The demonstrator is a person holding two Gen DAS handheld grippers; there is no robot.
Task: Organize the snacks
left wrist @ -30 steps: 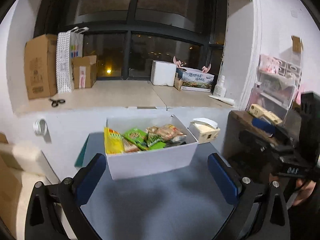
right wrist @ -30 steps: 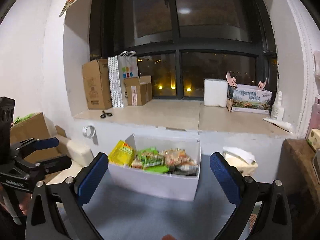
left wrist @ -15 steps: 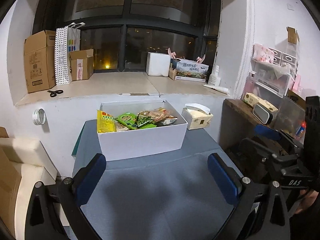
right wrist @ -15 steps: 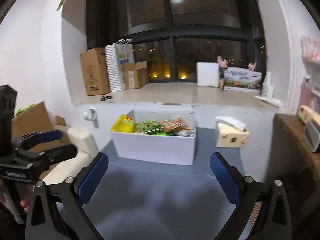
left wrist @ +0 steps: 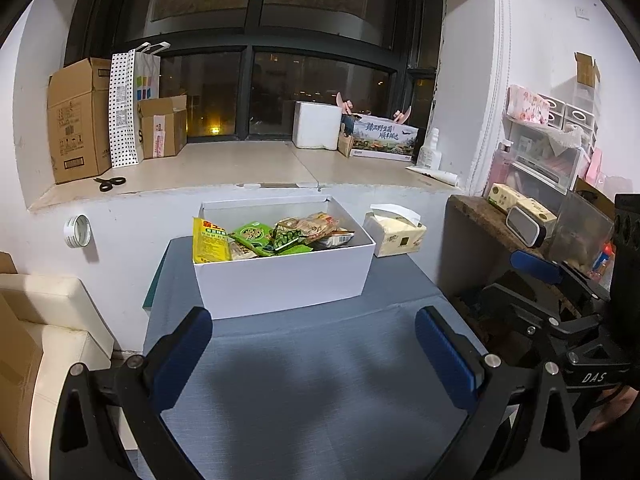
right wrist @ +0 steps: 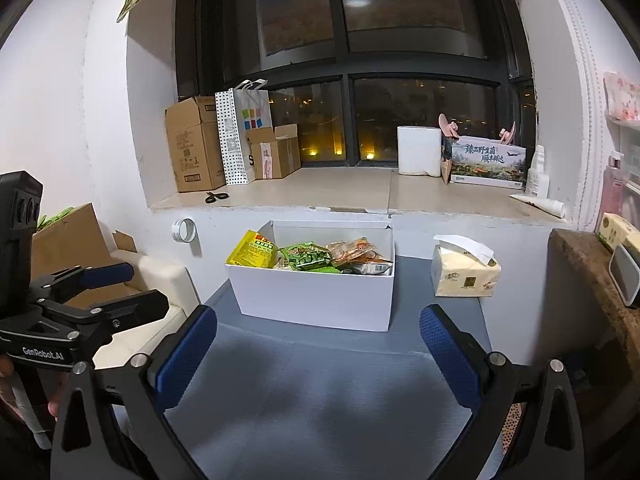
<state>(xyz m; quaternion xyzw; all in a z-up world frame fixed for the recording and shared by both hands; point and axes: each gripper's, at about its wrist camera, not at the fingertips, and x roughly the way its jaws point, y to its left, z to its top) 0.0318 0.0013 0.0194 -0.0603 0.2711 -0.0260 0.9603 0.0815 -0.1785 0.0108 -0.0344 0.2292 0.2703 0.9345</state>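
Observation:
A white open box [left wrist: 280, 280] stands at the far end of the grey table [left wrist: 320, 392]; it also shows in the right wrist view [right wrist: 316, 296]. It holds several snack packets: a yellow packet [left wrist: 208, 241] at its left, green packets [left wrist: 256, 236] in the middle, orange ones [left wrist: 316, 224] at the right. My left gripper [left wrist: 316, 354] is open and empty, well short of the box. My right gripper [right wrist: 318, 354] is open and empty too. Each gripper shows at the edge of the other's view.
A tissue pack [right wrist: 464, 276] sits right of the box. A wooden shelf [left wrist: 484, 220] with small items stands at the right. A cream seat [left wrist: 48, 320] is at the left. The window ledge [left wrist: 248, 164] behind holds cardboard boxes, scissors [left wrist: 110, 183] and a printed carton.
Both grippers have drawn back from the box toward the near side of the table, so the box looks smaller and farther. Both stay open and empty.

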